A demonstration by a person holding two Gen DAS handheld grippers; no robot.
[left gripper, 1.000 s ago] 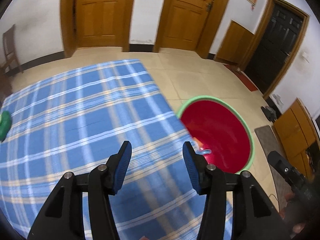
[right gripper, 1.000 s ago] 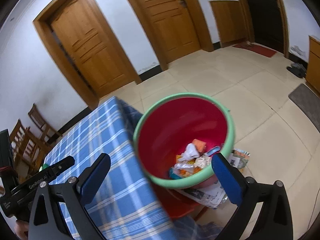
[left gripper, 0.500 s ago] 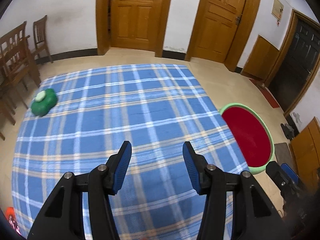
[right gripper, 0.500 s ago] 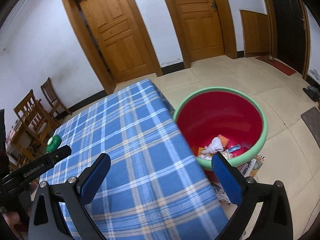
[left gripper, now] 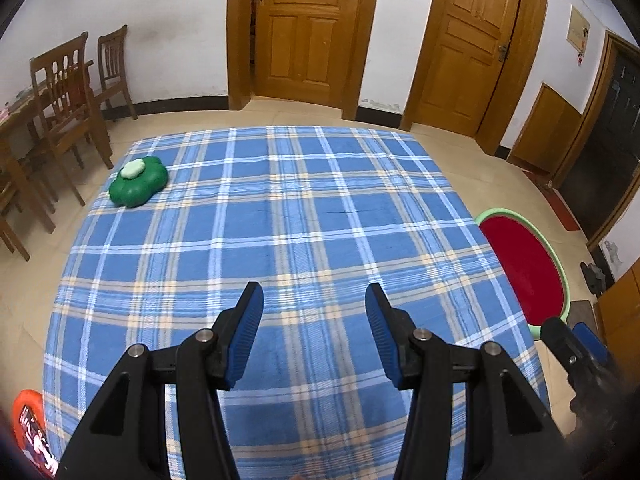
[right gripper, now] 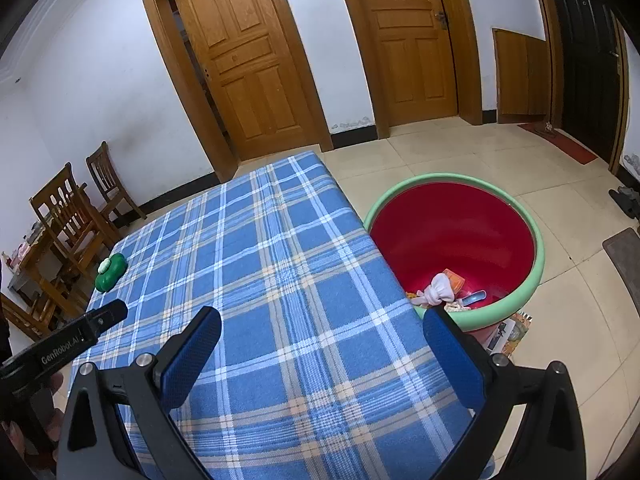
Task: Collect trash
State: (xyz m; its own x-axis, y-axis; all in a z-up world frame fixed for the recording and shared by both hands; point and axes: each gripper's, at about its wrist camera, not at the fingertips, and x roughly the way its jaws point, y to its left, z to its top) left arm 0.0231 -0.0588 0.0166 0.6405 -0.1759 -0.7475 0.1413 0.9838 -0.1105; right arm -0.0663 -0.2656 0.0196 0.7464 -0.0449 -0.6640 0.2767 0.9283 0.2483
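A red basin (right gripper: pixel 452 220) with a green rim stands on the floor at the table's right edge. In it lie a white knotted bag (right gripper: pixel 438 288), an orange wrapper and a blue piece (right gripper: pixel 474 298). On the blue plaid tablecloth (left gripper: pixel 304 216) a green clover-shaped object (left gripper: pixel 138 182) with a white piece on top sits at the far left corner, also in the right wrist view (right gripper: pixel 111 272). My left gripper (left gripper: pixel 314 300) hovers open over the near middle of the cloth, nothing between its pads. My right gripper (right gripper: pixel 322 356) stands wide open above the table's right side, empty.
Wooden chairs (left gripper: pixel 68 96) and a table stand by the left wall. Two wooden doors (left gripper: pixel 304 28) are at the back, a dark door (right gripper: pixel 588 52) at the right. Papers (right gripper: pixel 514 330) lie under the basin. An orange object (left gripper: pixel 30 420) shows at the lower left.
Both views have swung left, from over the basin to over the tablecloth. The green object has come into view at the far left. Both grippers stayed open and empty.
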